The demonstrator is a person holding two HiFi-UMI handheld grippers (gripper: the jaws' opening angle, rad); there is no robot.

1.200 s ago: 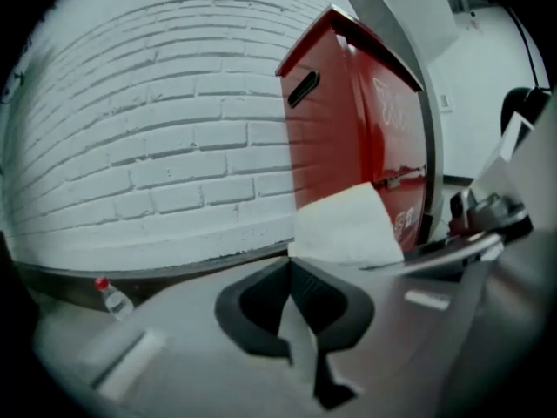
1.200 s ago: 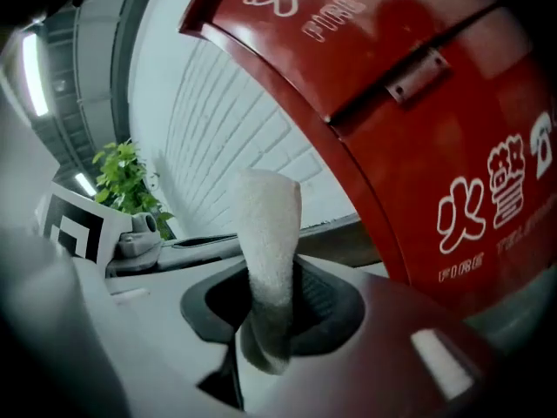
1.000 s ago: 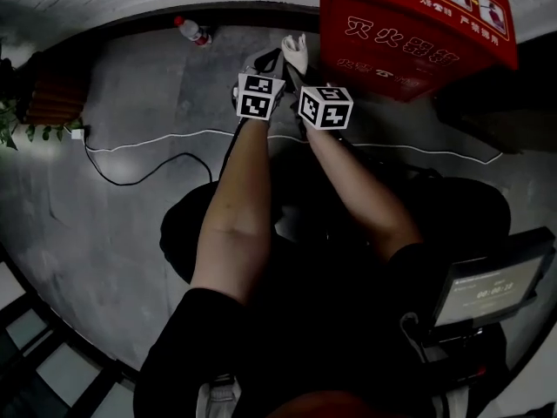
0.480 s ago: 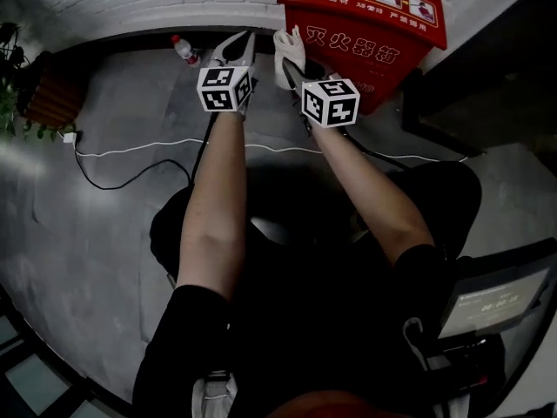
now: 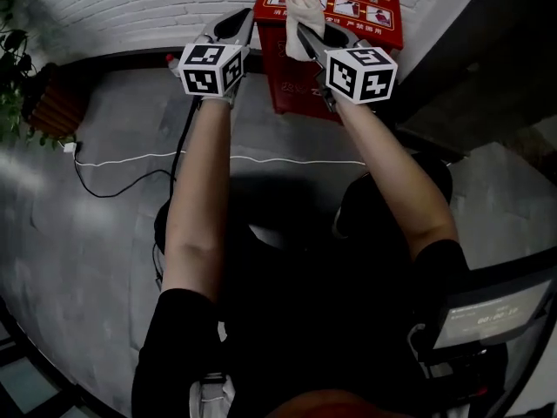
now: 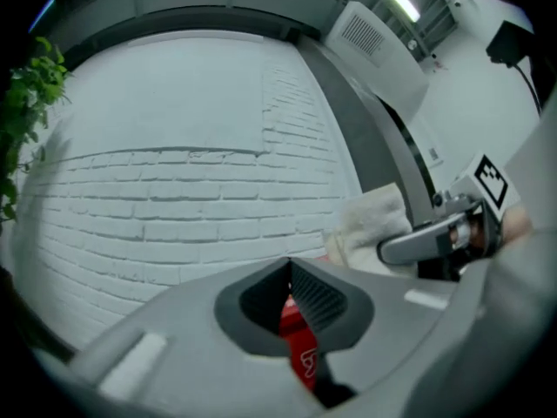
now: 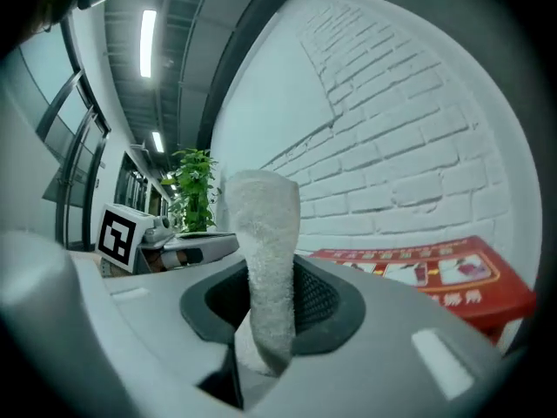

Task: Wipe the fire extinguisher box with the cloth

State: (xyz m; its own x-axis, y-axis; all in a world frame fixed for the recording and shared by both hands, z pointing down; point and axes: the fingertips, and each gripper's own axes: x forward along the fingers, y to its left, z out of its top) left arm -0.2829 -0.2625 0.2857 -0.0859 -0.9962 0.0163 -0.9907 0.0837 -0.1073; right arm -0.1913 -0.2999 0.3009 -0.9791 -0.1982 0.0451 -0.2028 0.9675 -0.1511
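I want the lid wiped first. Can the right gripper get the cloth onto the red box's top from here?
Probably yes: the right gripper, shut on the cloth, is close by the top of the box, and nothing stands between them.

From the head, everything is seen from above. Both gripper views are aimed along the jaws at the brick wall [image 6: 174,198]. The red box [image 5: 291,81] is shared.

I'm looking at a corridor in a public or office building. I see a white brick wall [image 5: 130,7], grey concrete floor [image 5: 104,216], red fire extinguisher box [image 5: 370,16], ceiling strip lights [image 7: 145,42] and a potted plant [image 7: 193,185].
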